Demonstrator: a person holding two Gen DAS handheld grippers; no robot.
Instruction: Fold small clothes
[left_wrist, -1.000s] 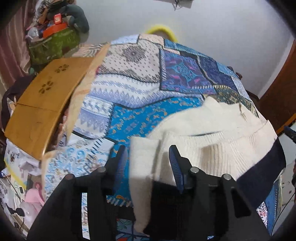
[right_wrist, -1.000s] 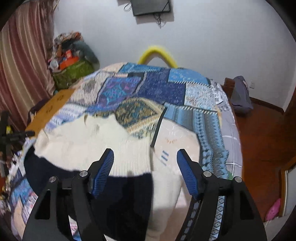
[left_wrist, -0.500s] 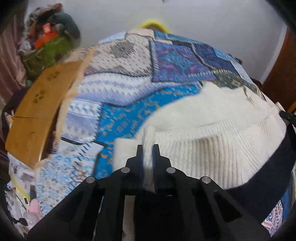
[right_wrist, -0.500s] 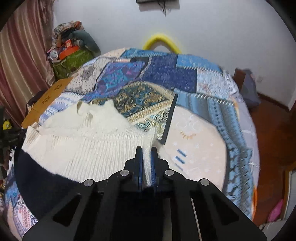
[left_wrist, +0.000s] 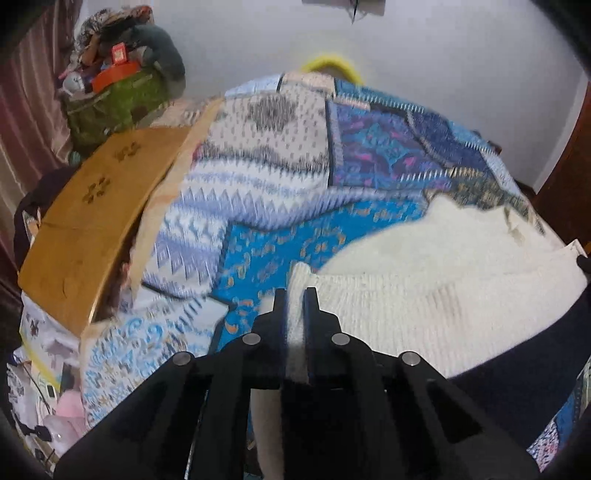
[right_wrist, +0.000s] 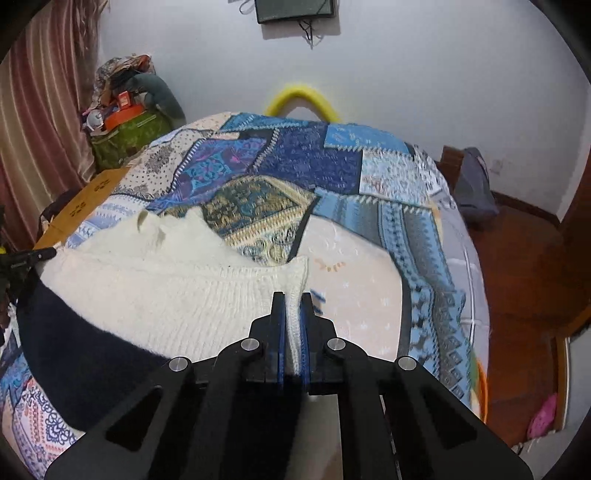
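Observation:
A cream knitted sweater (left_wrist: 424, 280) with a dark navy band (right_wrist: 77, 362) lies on a patchwork quilt. My left gripper (left_wrist: 294, 295) is shut on the sweater's left corner, a fold of cream knit pinched between its blue pads. In the right wrist view the same sweater (right_wrist: 166, 291) spreads to the left, and my right gripper (right_wrist: 293, 297) is shut on its right corner. The collar (right_wrist: 173, 225) points away from me. The left gripper's tip (right_wrist: 33, 254) shows at the far left edge there.
The patchwork quilt (right_wrist: 295, 173) covers the bed. A wooden board (left_wrist: 88, 218) lies along the bed's left side. A pile of bags and clothes (left_wrist: 122, 85) sits in the far left corner. Wooden floor (right_wrist: 524, 280) lies to the right, with a yellow hoop (right_wrist: 299, 98) behind the bed.
Both grippers went from open, astride the sweater's near corners, to shut on the cream knit. The hands have barely shifted since closing.

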